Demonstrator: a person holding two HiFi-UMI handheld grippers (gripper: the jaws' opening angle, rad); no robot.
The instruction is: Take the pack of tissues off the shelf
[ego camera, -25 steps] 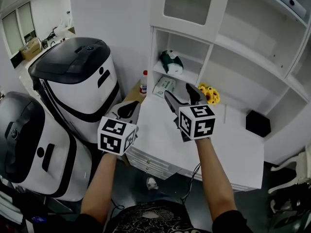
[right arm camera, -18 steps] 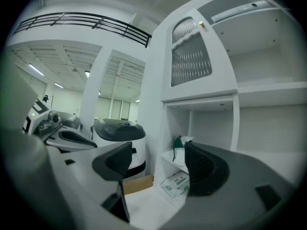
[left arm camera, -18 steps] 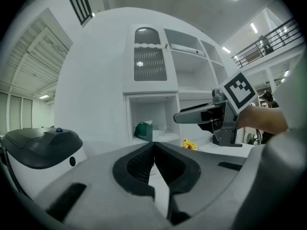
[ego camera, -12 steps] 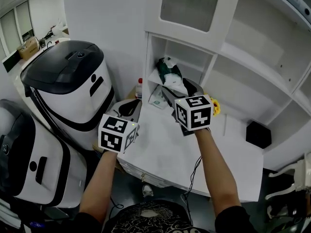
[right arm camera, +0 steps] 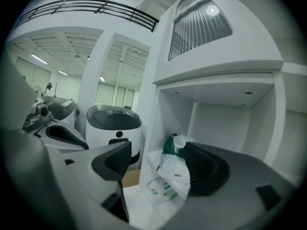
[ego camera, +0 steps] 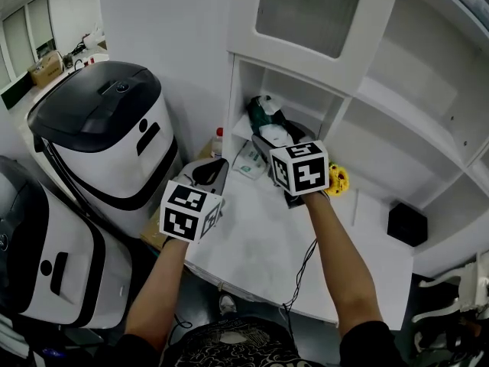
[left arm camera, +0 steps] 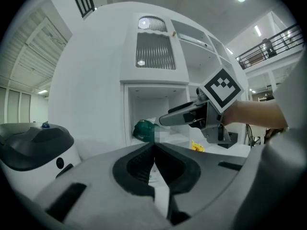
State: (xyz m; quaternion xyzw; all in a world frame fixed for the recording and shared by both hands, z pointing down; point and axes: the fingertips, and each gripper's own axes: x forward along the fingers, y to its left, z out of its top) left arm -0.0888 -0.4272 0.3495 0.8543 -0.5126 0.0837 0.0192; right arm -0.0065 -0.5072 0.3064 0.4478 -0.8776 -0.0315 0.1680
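Right hand-held gripper [ego camera: 273,138] nearer tissue pack [ego camera: 264,113], jaws apart; second pack [ego camera: 248,161] below shelf [ego camera: 238,90].

Black-lidded white machine [ego camera: 107,128], yellow flowers [ego camera: 337,179], perhaps a bottle [ego camera: 219,139]

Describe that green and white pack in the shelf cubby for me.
The pack of tissues is a soft-looking, crinkled plastic bundle, dark green behind, white in front. It lies on the low shelf of the white cabinet, near the front edge. The right hand-held gripper frames it with jaws open; contact is unclear.
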